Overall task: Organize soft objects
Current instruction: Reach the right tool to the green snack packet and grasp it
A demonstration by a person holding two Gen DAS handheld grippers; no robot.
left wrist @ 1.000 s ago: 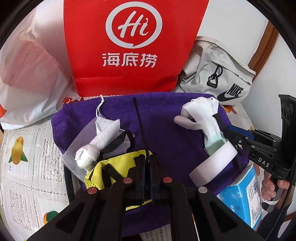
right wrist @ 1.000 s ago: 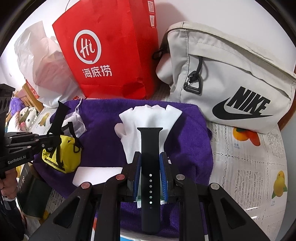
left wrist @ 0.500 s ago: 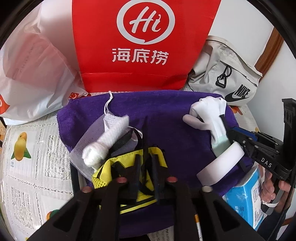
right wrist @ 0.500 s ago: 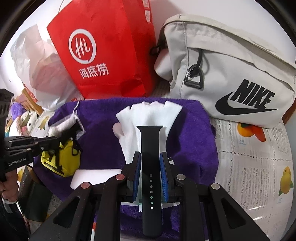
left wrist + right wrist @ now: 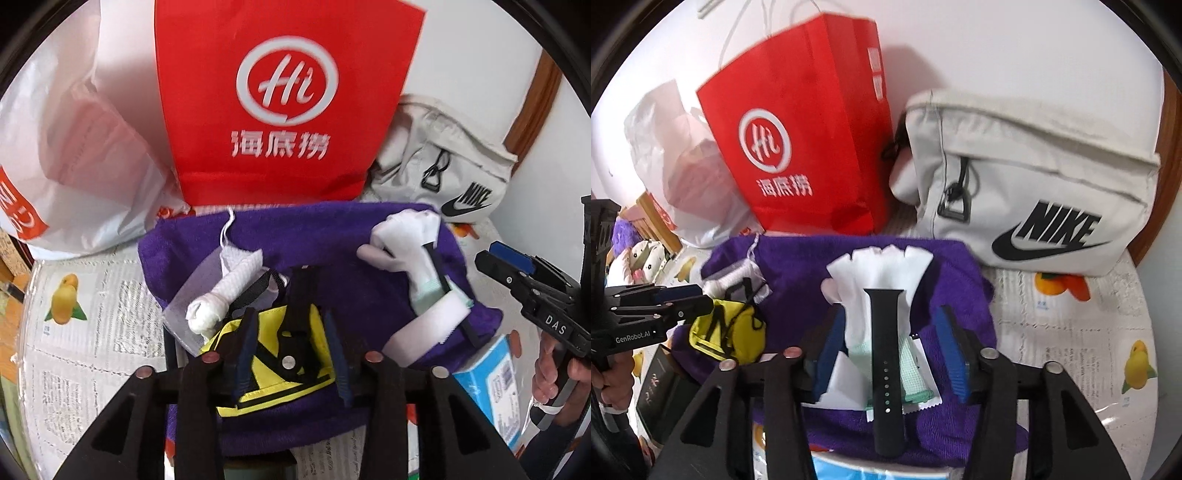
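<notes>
My left gripper [image 5: 291, 354] hangs over the near part of a purple terry towel [image 5: 332, 240], its jaws opening, the pads clear of the yellow mesh pouch with black straps [image 5: 295, 350] that lies between them. Just beyond its left finger lies a rolled white gauze bundle in a clear wrapper [image 5: 221, 299], and past that the towel's far edge meets an upright red paper bag with a white logo [image 5: 284, 103]. To that gripper's left the towel ends and a table covered in fruit-printed newspaper [image 5: 92, 332] lies open up to a white plastic bag [image 5: 74, 155].

My right gripper [image 5: 890, 350] is also opening, its blue pads standing off both sides of a black perforated watch strap [image 5: 886, 362], which lies along a white cotton glove with a green cuff [image 5: 882, 273] on the same towel. The strap's near end reaches the towel's near edge. To this gripper's right the towel stops and bare newspaper runs free toward the table's rim; ahead on the right a beige fabric waist bag with a black logo [image 5: 1034, 177] closes the space. A light blue carton [image 5: 495, 384] pokes out under the towel's near right corner.
</notes>
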